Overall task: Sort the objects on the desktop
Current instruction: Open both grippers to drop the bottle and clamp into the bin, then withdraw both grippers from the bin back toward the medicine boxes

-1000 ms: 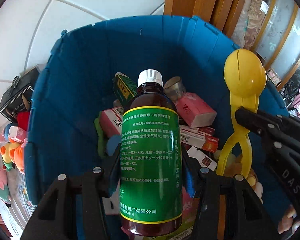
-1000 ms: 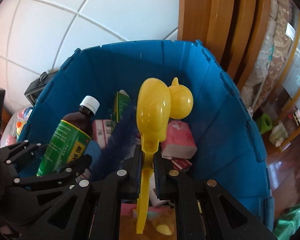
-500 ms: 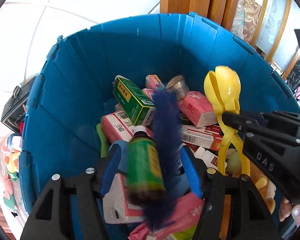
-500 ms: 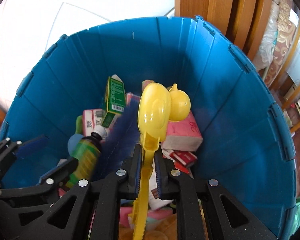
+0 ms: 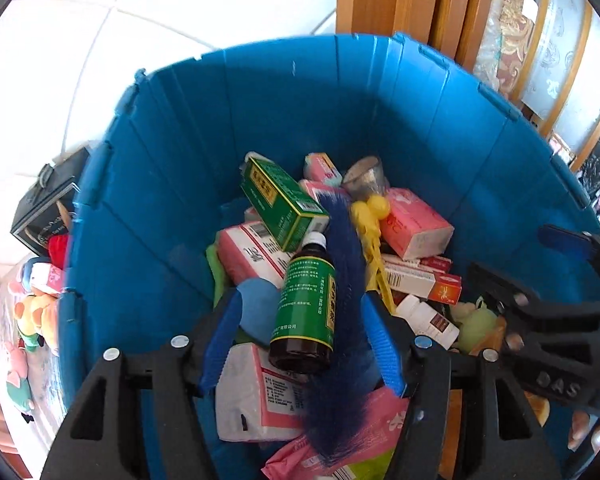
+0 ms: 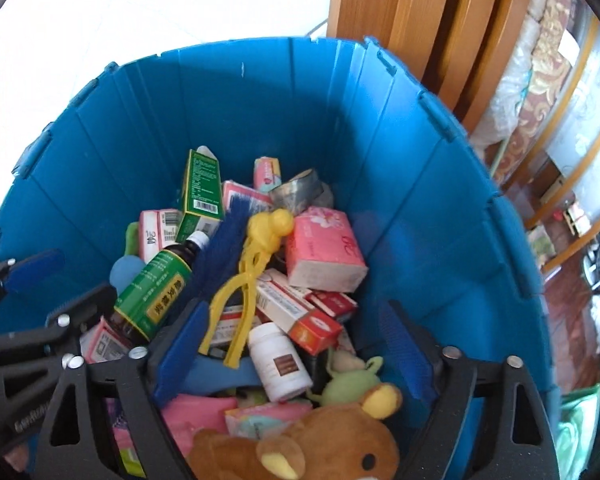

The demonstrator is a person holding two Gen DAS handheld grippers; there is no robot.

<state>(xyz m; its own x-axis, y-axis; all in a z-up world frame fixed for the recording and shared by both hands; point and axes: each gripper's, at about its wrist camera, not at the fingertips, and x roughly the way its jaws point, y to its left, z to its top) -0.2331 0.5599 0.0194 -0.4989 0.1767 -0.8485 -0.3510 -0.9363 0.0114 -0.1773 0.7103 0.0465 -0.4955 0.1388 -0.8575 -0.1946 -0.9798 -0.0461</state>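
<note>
Bottle [image 5: 306, 305] and yellow tongs [image 6: 247, 276] lie in bin [image 5: 172, 168]; right jaws opening.

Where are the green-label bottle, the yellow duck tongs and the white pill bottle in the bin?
green-label bottle [image 5: 306, 304]: left wrist view, middle of its green label.
yellow duck tongs [image 6: 247, 280]: right wrist view, where the two handles meet.
white pill bottle [image 6: 281, 362]: right wrist view, on its brown label.

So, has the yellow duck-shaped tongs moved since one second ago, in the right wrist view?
Yes. The yellow tongs dropped out of the right claw, whose jaws are opening, and now lie inside the blue bin, beside the green-label bottle.
</note>
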